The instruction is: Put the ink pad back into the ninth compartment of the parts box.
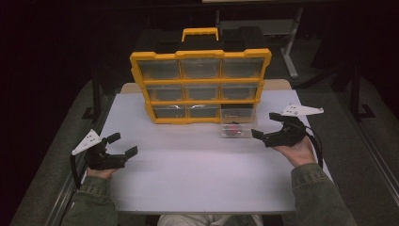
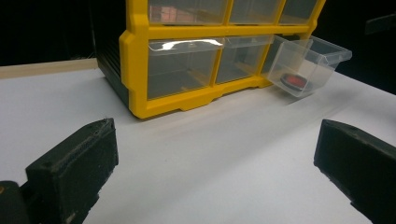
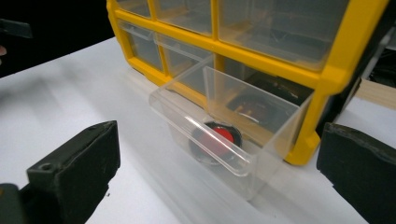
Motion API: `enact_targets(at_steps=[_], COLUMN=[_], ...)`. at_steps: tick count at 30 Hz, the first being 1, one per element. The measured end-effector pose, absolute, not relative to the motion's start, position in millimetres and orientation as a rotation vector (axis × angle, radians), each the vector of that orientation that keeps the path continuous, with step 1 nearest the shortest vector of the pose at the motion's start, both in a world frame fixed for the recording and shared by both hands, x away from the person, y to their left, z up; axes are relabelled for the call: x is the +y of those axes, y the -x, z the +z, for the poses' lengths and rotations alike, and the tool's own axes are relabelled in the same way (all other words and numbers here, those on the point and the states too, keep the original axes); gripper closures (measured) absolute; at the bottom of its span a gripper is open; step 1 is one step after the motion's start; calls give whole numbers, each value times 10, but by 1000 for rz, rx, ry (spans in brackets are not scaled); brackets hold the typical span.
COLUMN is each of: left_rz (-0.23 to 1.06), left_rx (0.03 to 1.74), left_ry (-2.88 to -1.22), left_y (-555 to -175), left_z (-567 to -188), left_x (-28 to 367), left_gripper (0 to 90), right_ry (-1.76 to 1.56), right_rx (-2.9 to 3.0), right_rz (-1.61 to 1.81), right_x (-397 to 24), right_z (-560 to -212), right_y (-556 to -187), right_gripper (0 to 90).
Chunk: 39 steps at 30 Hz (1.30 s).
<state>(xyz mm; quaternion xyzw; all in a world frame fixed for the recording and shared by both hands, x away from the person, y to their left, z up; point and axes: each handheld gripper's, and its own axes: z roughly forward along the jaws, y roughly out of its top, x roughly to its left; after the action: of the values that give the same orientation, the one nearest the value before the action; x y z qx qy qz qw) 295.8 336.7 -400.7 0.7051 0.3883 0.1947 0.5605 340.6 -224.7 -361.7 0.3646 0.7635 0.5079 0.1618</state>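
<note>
Nearest the table's [image 1: 197, 179] front edge, the left tongs [image 1: 123, 145] sit by the left edge with jaws spread apart, gripping nothing. Across at the right edge, the right tongs [image 1: 264, 126] are likewise parted and empty — they point toward the clear drawer [image 1: 238, 124], just beside it without touching. That drawer is pulled out of the bottom-right slot of the yellow organizer [image 1: 200, 84] and rests partly on the table; a round red-and-black piece [image 3: 218, 137] lies inside it. The organizer stands upright at the table's far edge — its other drawers are pushed in.
</note>
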Motion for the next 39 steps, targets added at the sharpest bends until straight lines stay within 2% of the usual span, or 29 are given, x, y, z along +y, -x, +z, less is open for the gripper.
enact_targets(at_steps=[39], left_rz=[458], left_rx=[914], left_ry=[-1660], left_y=[-2943], left_z=[-4012], left_x=[3381], left_gripper=[0], right_ry=[-1083], right_rx=[2009], right_rz=[1499], right_x=[-2531], right_z=[-4037], right_y=[-3014], right_gripper=[0])
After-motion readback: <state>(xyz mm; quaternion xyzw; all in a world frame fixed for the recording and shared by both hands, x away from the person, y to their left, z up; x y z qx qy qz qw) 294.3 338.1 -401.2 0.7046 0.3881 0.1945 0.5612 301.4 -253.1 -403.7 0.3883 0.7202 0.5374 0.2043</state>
